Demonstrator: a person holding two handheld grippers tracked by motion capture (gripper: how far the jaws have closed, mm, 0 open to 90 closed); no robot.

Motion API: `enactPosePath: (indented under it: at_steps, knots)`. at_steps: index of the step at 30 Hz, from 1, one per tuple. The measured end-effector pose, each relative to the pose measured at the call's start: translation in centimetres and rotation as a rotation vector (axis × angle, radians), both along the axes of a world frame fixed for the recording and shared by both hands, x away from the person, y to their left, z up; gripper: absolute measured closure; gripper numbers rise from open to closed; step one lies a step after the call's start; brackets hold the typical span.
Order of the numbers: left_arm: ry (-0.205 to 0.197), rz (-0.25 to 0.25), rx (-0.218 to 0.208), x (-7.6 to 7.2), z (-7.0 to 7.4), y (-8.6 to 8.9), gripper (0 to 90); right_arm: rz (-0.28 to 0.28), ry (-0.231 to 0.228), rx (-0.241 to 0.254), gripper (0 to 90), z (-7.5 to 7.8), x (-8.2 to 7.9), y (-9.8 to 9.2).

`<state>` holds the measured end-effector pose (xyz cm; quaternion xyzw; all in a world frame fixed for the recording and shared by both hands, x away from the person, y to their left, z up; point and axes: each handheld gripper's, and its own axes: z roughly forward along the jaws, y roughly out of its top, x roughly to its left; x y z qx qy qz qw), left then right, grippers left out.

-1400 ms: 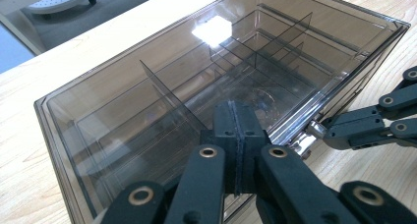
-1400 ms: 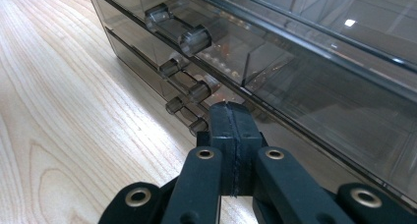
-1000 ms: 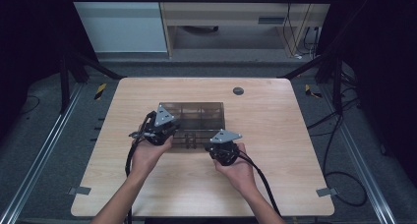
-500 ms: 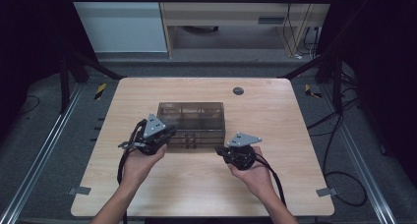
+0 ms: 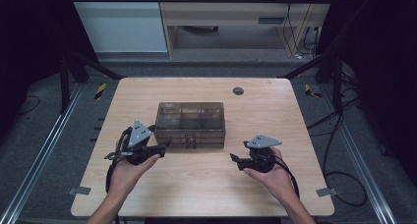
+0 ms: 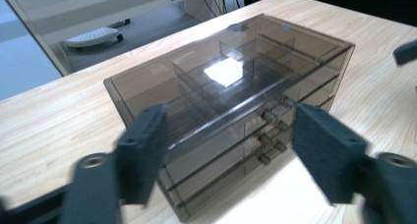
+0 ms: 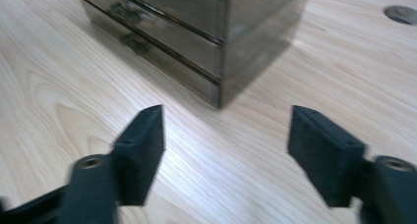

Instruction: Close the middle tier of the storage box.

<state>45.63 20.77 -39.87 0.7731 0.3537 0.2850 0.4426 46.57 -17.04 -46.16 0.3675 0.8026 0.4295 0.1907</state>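
A smoky clear drawer box (image 5: 191, 125) stands on a wooden table (image 5: 206, 194), flanked by two hand-held grippers. The left gripper (image 5: 164, 144) points at the box's front left corner, its jaws just opened wide with nothing between the pads; in its own view the box (image 6: 231, 106) lies just beyond the fingers (image 6: 142, 153). The right gripper (image 5: 234, 159) hovers apart from the box's right corner (image 7: 206, 32), jaws likewise just opened, empty.

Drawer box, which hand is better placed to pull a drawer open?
Probably left: the left gripper sits at the drawer box front, jaws open toward its knobs. The right gripper is off its corner.
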Motion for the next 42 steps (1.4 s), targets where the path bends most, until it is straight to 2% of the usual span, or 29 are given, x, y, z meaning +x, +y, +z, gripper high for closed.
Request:
enactPosePath:
  at_steps: [4, 9, 14, 16, 18, 20, 21, 22, 24, 26, 27, 29, 31, 37, 42]
  knots:
    - [-0.011, 0.007, -0.010, -0.4, -1.0, 1.1, 15.1, -0.035, 0.033, -0.015, 15.2, -0.3, 0.1, -1.4]
    - [-0.006, 0.019, -0.017, -1.0, -2.5, 2.8, 7.0, -0.081, 0.033, -0.029, 11.1, -0.7, 0.1, -3.4]
    - [0.020, 0.055, -0.044, -1.1, -4.3, 4.8, 5.3, -0.120, 0.033, -0.032, 8.3, -1.3, 0.3, -5.3]
    - [0.043, 0.075, -0.082, -1.1, -5.0, 5.6, 5.4, -0.124, 0.036, -0.015, 7.2, -1.5, 0.4, -6.1]
    - [0.049, 0.103, -0.093, -1.0, -5.6, 6.3, 5.7, -0.138, 0.034, -0.018, 7.2, -1.8, 0.6, -6.7]
    - [0.044, 0.128, -0.078, -0.9, -6.1, 6.7, 5.8, -0.153, 0.035, -0.019, 7.2, -2.0, 0.9, -7.2]
    - [0.030, 0.163, -0.040, -0.7, -6.5, 7.0, 5.8, -0.156, 0.037, -0.017, 7.2, -2.1, 1.0, -7.4]
    - [0.029, 0.184, -0.020, -0.6, -6.8, 7.2, 5.8, -0.163, 0.044, -0.020, 7.0, -2.2, 1.1, -7.7]
    - [0.049, 0.222, -0.011, -0.3, -7.3, 7.8, 5.8, -0.177, 0.044, -0.039, 6.5, -2.5, 1.4, -8.0]
    - [0.049, 0.248, -0.004, -0.2, -7.7, 8.3, 5.8, -0.189, 0.039, -0.049, 6.2, -2.8, 1.6, -8.4]
    - [0.039, 0.263, -0.007, -0.2, -7.8, 8.6, 5.8, -0.196, 0.039, -0.046, 6.3, -2.9, 1.7, -8.6]
    - [0.017, 0.283, -0.013, -0.2, -7.8, 9.1, 5.8, -0.218, 0.038, -0.003, 7.5, -3.2, 1.9, -9.1]
    - [0.006, 0.293, -0.021, -0.3, -7.8, 9.5, 5.8, -0.227, 0.032, 0.020, 7.5, -3.3, 2.0, -9.5]
    - [-0.040, 0.312, -0.007, -0.1, -8.2, 10.1, 5.5, -0.257, -0.004, 0.032, 7.2, -3.6, 2.4, -10.1]
    - [-0.024, 0.302, -0.026, 0.1, -8.8, 10.3, 5.0, -0.267, -0.005, 0.030, 7.0, -4.2, 2.5, -10.3]
